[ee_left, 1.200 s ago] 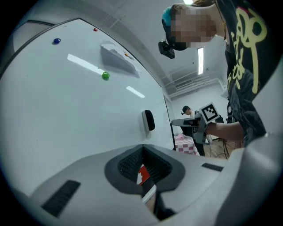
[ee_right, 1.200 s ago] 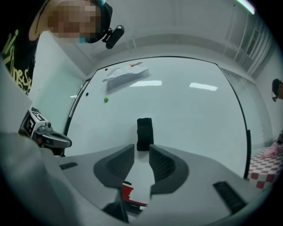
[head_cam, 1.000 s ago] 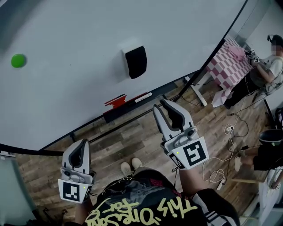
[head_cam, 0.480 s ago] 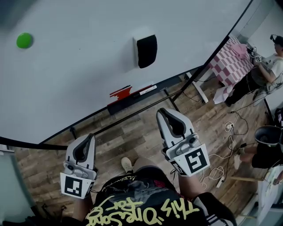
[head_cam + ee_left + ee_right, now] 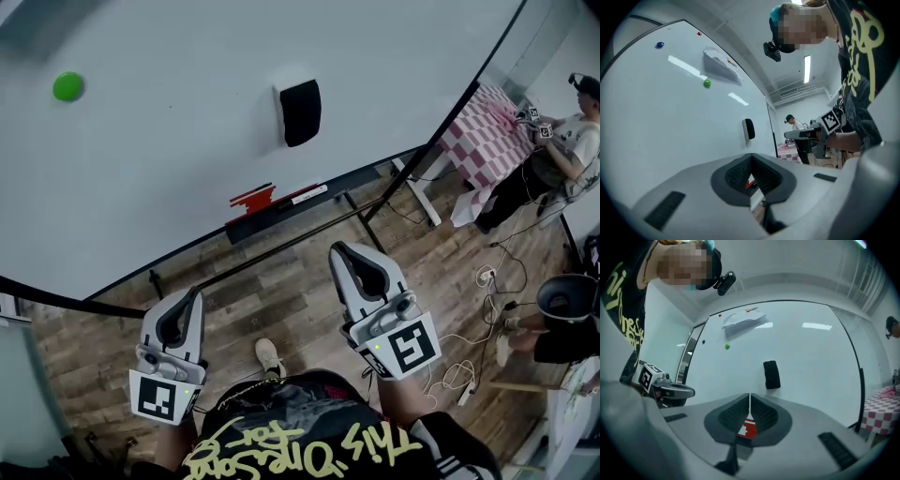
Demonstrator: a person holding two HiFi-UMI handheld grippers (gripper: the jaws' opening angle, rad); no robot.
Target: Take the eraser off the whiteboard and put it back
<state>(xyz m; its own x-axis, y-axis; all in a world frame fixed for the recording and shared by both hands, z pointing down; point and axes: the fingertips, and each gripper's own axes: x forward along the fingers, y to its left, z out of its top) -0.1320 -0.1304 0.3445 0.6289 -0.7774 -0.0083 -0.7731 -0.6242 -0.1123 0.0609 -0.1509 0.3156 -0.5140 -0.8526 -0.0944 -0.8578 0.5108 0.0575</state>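
Observation:
The black eraser (image 5: 300,111) sticks on the whiteboard (image 5: 169,159), above its marker tray (image 5: 281,211). It also shows in the left gripper view as eraser (image 5: 749,129) and in the right gripper view as eraser (image 5: 771,375). My right gripper (image 5: 339,250) hangs below and in front of the board, well apart from the eraser. Its jaws have just been closing, are now shut, and hold nothing. From its own camera the right gripper (image 5: 750,395) points at the board under the eraser. My left gripper (image 5: 193,294) is shut and empty, with the left gripper (image 5: 751,157) aimed along the board.
A green magnet (image 5: 67,86) and a paper sheet (image 5: 743,322) are on the board. A red item (image 5: 251,198) lies on the tray. At right are a checked table (image 5: 483,131), a person (image 5: 567,141), floor cables (image 5: 478,309) and a black bin (image 5: 570,295).
The right gripper's jaws went from apart to shut, with nothing in them, and it drew back slightly from the board. The eraser stays on the board.

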